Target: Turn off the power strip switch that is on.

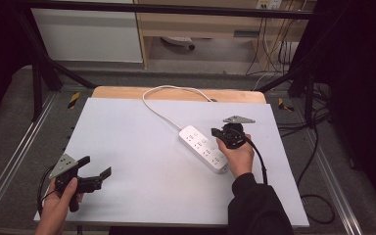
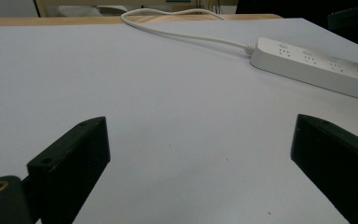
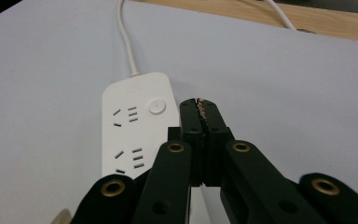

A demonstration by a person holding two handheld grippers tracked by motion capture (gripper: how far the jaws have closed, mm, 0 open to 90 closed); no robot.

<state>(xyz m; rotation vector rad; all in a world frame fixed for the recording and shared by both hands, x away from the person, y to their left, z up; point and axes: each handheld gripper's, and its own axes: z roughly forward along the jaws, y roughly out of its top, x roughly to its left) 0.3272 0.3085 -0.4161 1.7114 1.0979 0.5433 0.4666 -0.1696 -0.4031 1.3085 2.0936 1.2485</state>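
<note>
A white power strip (image 1: pixel 203 148) lies slantwise on the white table sheet (image 1: pixel 137 166), right of centre, and its white cable (image 1: pixel 161 105) loops toward the far edge. My right gripper (image 1: pixel 216 132) hovers at the strip's right side. In the right gripper view my right gripper (image 3: pixel 199 103) has its jaws pressed together with nothing between them. Its tips sit just beside the power strip (image 3: pixel 130 126), close to the round button (image 3: pixel 157 106). My left gripper (image 1: pixel 97 165) rests low at the near left, jaws wide apart and empty. In the left gripper view my left gripper (image 2: pixel 200 154) faces the distant power strip (image 2: pixel 314 65).
A strip of wooden tabletop (image 1: pixel 127 93) shows beyond the sheet's far edge. Black frame bars (image 1: pixel 39 73) and metal rails (image 1: pixel 10 161) flank the table. Loose black cables (image 1: pixel 318 147) lie on the floor at the right.
</note>
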